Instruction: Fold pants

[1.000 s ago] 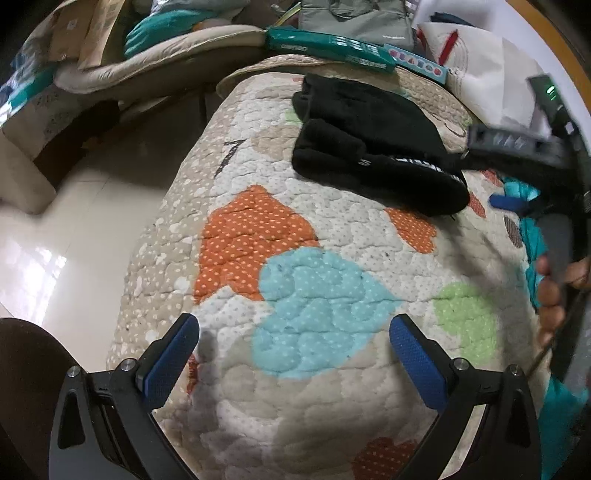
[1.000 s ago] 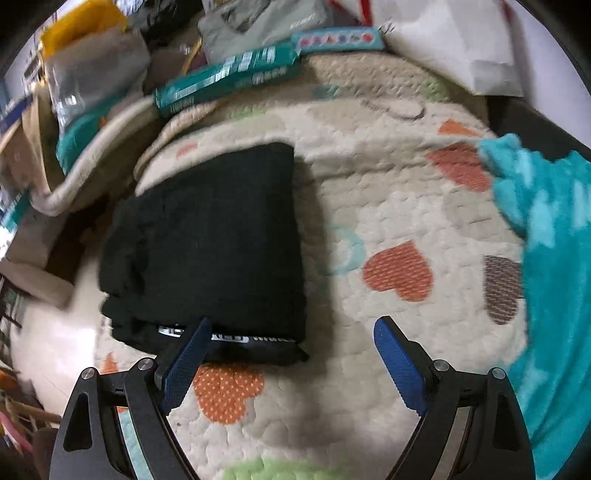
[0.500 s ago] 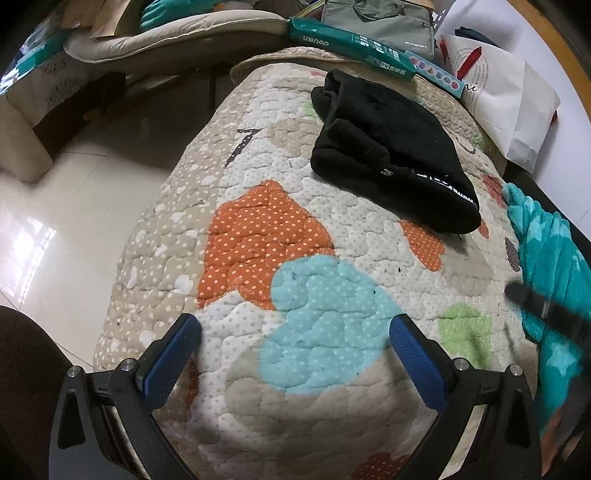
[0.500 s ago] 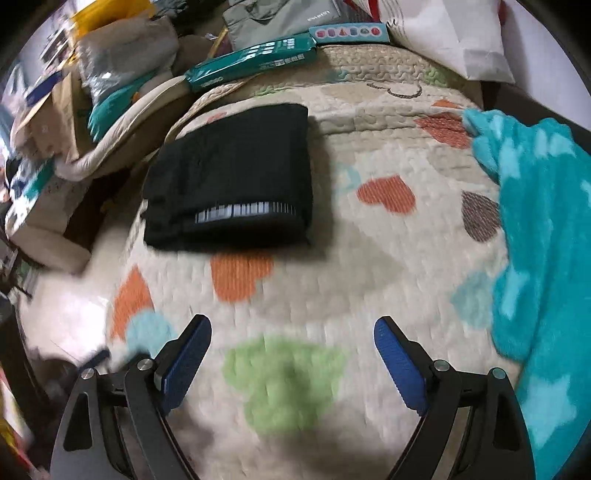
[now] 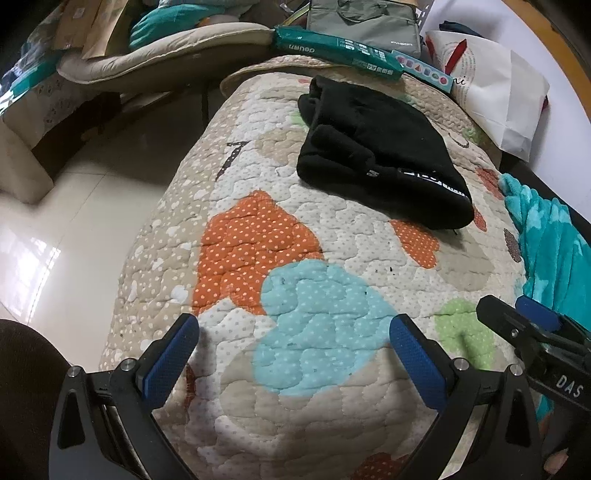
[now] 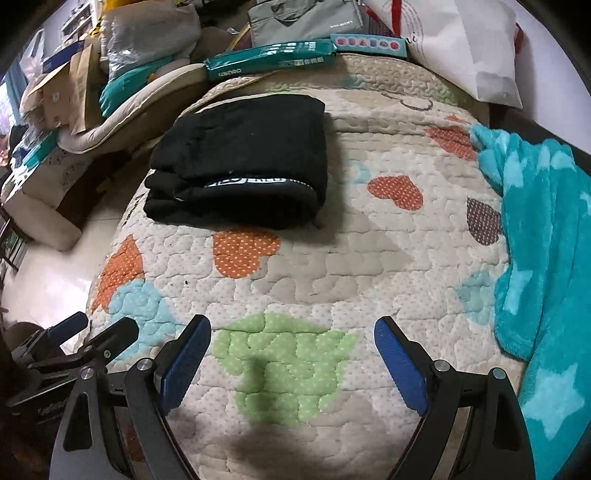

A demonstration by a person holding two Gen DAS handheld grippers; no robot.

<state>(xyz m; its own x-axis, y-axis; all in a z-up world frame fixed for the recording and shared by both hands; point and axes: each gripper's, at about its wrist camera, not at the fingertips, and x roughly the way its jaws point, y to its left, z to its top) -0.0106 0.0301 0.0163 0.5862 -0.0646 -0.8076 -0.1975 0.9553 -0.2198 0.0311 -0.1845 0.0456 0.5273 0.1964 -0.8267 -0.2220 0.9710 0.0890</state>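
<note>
Black pants [image 5: 380, 147] [image 6: 243, 158] lie folded into a thick rectangle on the far part of a quilted bed cover [image 5: 332, 258] [image 6: 332, 251], a white-lettered waistband showing at the near edge. My left gripper [image 5: 293, 343] hangs open over the near end of the cover, well short of the pants, nothing between its blue pads. My right gripper [image 6: 291, 343] is open too, above a green patch, also apart from the pants. Each gripper shows at the edge of the other's view: the right one [image 5: 532, 325], the left one [image 6: 92, 332].
A turquoise fleece blanket [image 6: 543, 258] [image 5: 546, 240] covers the bed's right side. Green boxes [image 6: 269, 59] and a grey bag [image 6: 303, 18] sit beyond the far end, a white bag [image 5: 495, 85] at the far right. Tiled floor [image 5: 74, 206] and cluttered cushions [image 6: 122, 110] lie to the left.
My right gripper has pulled back from the pants toward the near end of the bed, so the folded pants now lie farther off. The left gripper has barely moved.
</note>
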